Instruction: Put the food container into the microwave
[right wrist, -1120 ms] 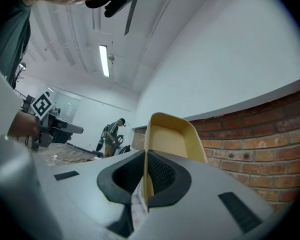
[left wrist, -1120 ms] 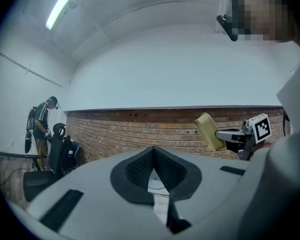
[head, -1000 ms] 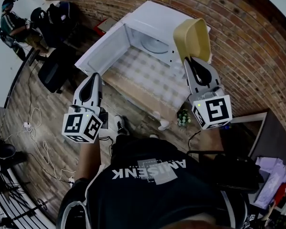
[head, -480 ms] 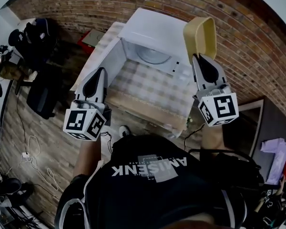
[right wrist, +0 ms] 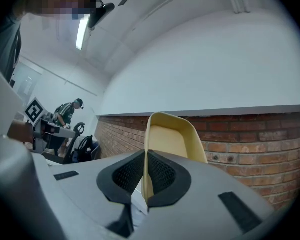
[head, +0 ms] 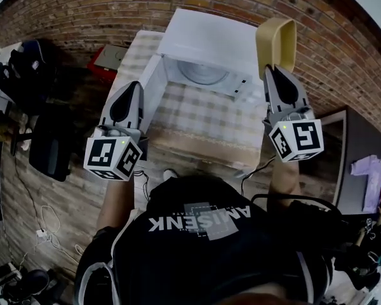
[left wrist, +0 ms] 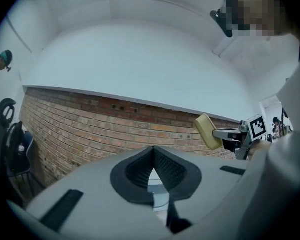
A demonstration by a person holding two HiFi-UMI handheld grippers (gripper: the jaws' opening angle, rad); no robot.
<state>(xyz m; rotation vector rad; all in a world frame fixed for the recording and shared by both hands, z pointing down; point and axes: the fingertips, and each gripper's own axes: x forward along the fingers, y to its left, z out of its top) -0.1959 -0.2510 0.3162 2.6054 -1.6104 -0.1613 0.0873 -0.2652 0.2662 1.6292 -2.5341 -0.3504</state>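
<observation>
Jaws of right gripper (head: 277, 70) clamp food container (head: 276, 38) rim at 1 o'clock; left gripper (head: 133, 86) jaws together, empty; microwave (head: 206, 40) stands open at 12 o'clock.

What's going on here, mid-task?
A person holds a gripper in each hand. The right gripper is shut on the rim of a yellow food container, held up in the air beside the open microwave. The left gripper is shut and empty. The container is not yet inside.
</observation>
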